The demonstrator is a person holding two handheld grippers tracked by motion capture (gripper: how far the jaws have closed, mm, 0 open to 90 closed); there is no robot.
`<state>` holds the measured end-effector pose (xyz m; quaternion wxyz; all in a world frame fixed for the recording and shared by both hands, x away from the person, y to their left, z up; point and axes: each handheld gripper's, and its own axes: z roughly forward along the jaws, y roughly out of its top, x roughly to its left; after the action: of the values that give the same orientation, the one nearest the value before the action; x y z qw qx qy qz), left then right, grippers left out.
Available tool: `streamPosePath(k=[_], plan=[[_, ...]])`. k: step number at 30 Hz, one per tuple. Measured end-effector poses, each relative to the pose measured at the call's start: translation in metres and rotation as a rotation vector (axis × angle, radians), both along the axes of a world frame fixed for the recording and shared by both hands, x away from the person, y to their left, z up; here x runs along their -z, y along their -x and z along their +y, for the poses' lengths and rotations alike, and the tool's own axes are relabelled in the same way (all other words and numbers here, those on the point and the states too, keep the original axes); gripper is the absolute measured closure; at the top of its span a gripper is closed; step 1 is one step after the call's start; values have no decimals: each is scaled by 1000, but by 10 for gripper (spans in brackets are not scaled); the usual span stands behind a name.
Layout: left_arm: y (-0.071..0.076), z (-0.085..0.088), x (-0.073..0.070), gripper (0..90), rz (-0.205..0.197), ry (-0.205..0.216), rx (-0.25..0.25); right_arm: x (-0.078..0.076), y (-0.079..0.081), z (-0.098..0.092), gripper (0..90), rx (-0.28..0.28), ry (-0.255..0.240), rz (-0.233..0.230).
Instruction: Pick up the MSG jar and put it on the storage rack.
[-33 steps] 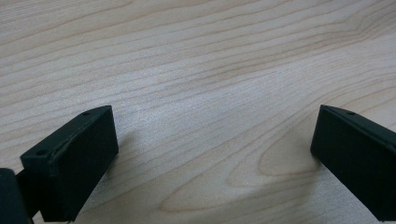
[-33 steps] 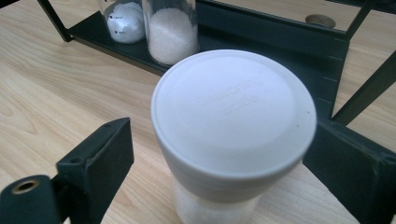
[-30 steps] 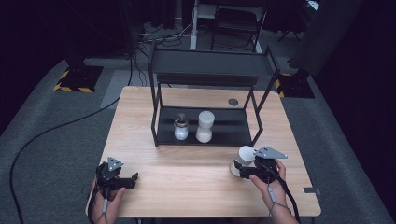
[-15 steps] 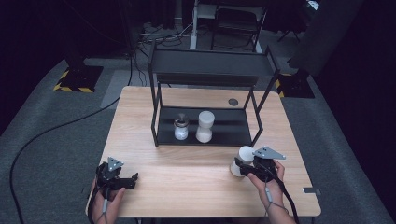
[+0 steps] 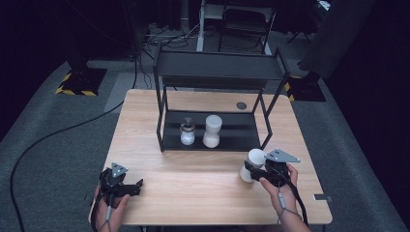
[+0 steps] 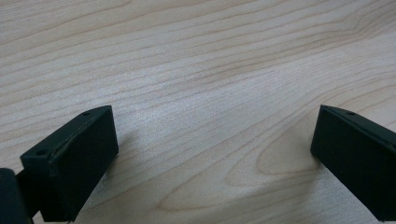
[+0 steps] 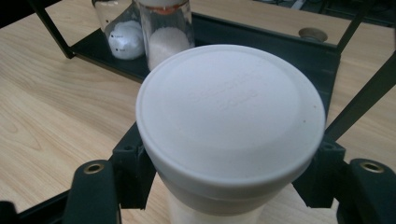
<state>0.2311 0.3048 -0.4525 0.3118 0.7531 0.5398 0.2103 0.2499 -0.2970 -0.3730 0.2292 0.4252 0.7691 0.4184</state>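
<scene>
White bottle [image 5: 253, 164]: upright on the wooden table [image 5: 193, 179], near the right front edge, just in front of the rack's right leg; broad white cap [image 7: 231, 116] on top.
Right gripper [image 5: 261, 172]: jaws closed against the bottle's body, one on each side below the cap.
Left gripper [image 5: 126, 188]: at the near left of the table, jaws spread wide with bare wood between them, holding nothing.
Black rack [image 5: 217, 77]: at the far middle of the table; its lower shelf holds a small clear jar [image 5: 187, 132] and a white-topped container [image 5: 212, 131] side by side.
</scene>
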Motion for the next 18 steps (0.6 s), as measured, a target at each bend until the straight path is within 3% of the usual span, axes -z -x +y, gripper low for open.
streamPosePath(k=[18], plan=[[-1, -1, 0, 3, 1, -3, -6, -35, -20, -4, 339, -10, -9, -43]])
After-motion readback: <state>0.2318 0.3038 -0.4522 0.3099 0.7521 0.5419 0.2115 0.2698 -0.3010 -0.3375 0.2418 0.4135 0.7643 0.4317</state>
